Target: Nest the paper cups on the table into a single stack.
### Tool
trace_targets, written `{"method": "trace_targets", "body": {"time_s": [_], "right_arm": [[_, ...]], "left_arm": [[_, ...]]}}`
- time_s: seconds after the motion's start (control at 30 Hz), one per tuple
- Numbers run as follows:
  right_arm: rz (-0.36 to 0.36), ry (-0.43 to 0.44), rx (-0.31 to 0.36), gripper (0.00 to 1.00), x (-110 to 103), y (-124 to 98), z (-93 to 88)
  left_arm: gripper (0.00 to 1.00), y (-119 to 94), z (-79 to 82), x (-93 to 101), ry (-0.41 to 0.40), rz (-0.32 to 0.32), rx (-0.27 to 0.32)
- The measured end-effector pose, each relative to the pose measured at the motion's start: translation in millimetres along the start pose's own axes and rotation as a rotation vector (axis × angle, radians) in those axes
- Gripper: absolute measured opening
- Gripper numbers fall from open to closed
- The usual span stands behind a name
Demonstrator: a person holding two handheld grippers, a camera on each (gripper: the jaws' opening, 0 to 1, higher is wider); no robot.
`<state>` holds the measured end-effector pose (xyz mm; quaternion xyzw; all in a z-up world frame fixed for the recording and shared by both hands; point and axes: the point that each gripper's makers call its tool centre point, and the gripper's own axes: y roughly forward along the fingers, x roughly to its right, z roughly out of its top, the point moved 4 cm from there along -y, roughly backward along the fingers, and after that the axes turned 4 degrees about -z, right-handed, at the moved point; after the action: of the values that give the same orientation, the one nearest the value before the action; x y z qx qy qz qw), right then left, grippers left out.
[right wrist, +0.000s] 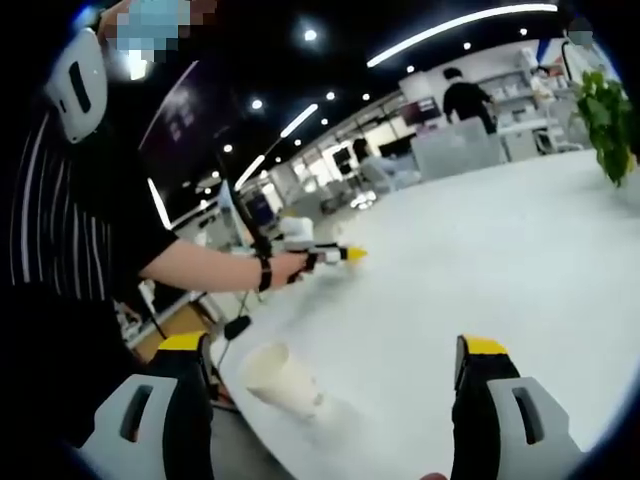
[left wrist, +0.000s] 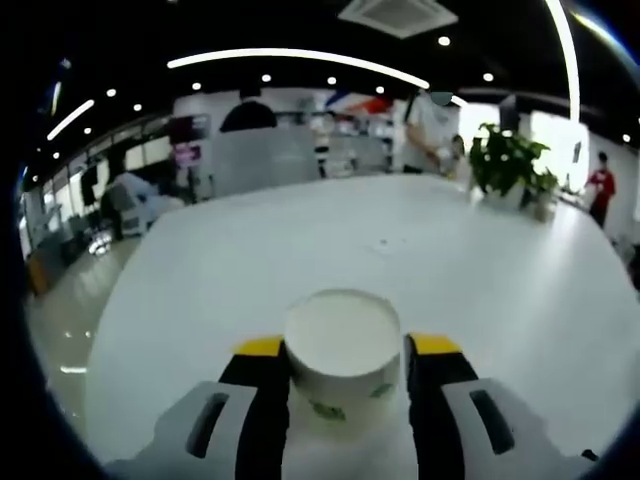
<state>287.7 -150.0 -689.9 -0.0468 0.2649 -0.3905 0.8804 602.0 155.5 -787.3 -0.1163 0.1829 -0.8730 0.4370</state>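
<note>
Item 1, left gripper point(left wrist: 345, 375): jaws closed against both sides of a white paper cup point(left wrist: 343, 345), pinching it upright with the open mouth up and a green print low on its wall. Held low over the white table point(left wrist: 450, 260), near its close edge. In the right gripper view, seen far left, grasped by the person's hand point(right wrist: 290, 266), yellow tips pointing across the table.

Item 2, right gripper point(right wrist: 335, 375): jaws spread wide, nothing between them. Tilted view, hovering above the table's near edge.

Item 3, second cup point(right wrist: 280, 378): white, resting on the table close to its edge, apparently tipped or on its side, mouth toward the left jaw, base toward the table's middle; long axis roughly crosswise to the jaws. Just ahead of the open right jaws and nearer the left one; right gripper judged the closer of the two. Exact lie partly blurred.

Item 4, surroundings: potted plant point(left wrist: 505, 165) at the far right of the table, well apart from both cups. Office desks, people and ceiling lights beyond. Nothing standing between the right gripper and the second cup; table edge close by, a risk of knocking the cup off.
</note>
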Motion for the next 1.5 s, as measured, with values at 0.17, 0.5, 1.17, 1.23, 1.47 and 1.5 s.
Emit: {"method": "trace_targets", "body": {"time_s": [0.17,0.5,1.17,1.23,1.47,1.5], "right_arm": [[-0.002,-0.006,-0.004,1.00,-0.1,0.5,0.4],[0.006,-0.006,0.016,1.00,-4.7,1.2,5.1],[0.073,-0.071,0.088,0.99,-40.5,4.0,27.1],[0.077,-0.079,0.089,1.00,-43.7,4.6,27.7],[0.084,-0.111,0.119,1.00,-57.9,5.4,38.1],[0.086,-0.118,0.123,1.00,-60.8,5.2,39.5]], "left_arm": [[0.41,-1.6,0.9,2.7,-0.007,-0.011,0.003],[0.40,-9.8,9.6,15.3,-0.051,-0.050,0.015],[0.39,-64.0,57.1,92.7,-0.008,-0.197,0.032],[0.39,-69.0,61.6,101.2,-0.003,-0.208,0.032],[0.39,-92.9,78.2,132.3,0.021,-0.266,0.056],[0.39,-97.5,80.8,136.9,0.022,-0.272,0.054]]}}
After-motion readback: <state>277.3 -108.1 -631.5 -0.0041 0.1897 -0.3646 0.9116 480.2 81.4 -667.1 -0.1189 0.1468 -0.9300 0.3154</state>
